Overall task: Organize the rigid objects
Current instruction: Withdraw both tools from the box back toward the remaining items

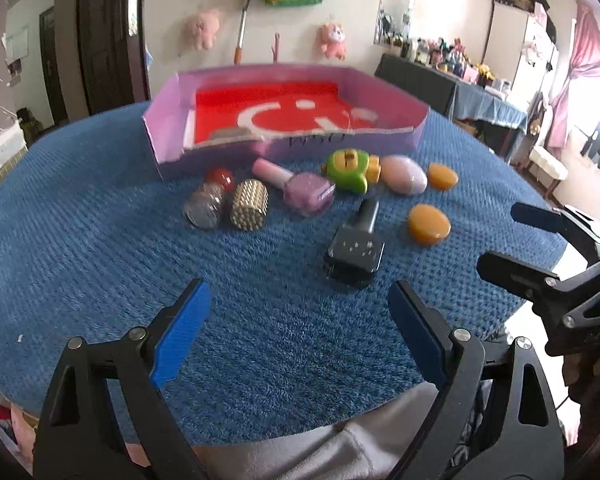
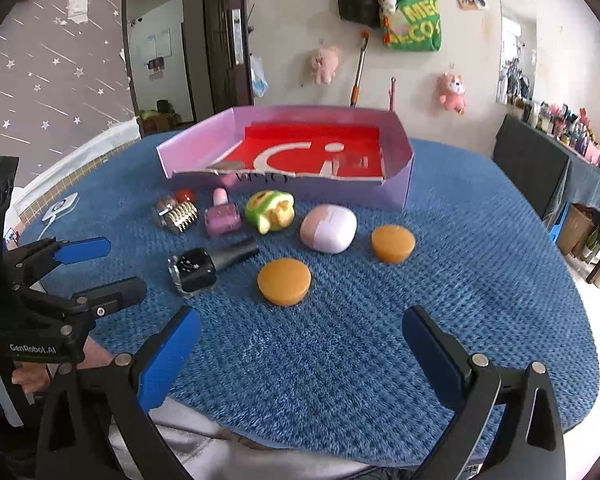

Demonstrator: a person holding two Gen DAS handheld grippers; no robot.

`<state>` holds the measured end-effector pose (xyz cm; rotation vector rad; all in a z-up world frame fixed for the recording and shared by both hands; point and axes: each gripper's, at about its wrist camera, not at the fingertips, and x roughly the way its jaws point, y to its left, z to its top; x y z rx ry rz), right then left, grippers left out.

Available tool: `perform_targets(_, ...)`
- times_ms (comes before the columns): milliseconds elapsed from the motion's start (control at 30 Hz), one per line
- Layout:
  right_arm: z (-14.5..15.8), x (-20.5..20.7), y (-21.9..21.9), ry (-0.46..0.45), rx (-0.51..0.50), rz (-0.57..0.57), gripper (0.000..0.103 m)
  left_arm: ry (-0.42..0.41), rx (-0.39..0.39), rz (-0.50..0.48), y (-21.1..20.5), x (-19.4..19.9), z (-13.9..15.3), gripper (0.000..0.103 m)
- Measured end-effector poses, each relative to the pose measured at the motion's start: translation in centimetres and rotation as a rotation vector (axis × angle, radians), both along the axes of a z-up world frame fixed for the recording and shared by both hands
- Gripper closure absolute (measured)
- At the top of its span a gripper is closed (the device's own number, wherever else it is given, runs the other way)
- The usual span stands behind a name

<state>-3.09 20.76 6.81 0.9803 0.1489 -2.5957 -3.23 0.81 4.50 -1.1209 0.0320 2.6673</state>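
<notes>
Both grippers, left gripper (image 1: 300,332) & right gripper (image 2: 300,356), spread wide, holding nothing, at table's (image 2: 480,280) near edge; black bottle (image 2: 204,266) mid-table.

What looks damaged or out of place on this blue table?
The pink box has a ragged, torn front wall. Both nail polish bottles, pink and black, lie tipped on their sides on the mat rather than upright.

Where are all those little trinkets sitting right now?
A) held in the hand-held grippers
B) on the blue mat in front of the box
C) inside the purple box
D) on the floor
B: the black bottle, orange discs and other items lie on the blue mat in front of the purple box; both hand-held grippers are open and hold nothing.
</notes>
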Motion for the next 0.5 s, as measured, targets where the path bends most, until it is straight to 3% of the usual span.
perform_targets(400,-2.2,-3.0,0.0,-0.086,-0.002,0.031,0.001,-0.059,-0.008,-0.05,1.2,-2.6,-1.3,0.012)
perform_targets(500,-2.5,-3.6,-0.3,-0.092,0.008,0.043,0.007,-0.067,-0.028,-0.055,1.7,-3.2,-1.5,0.013)
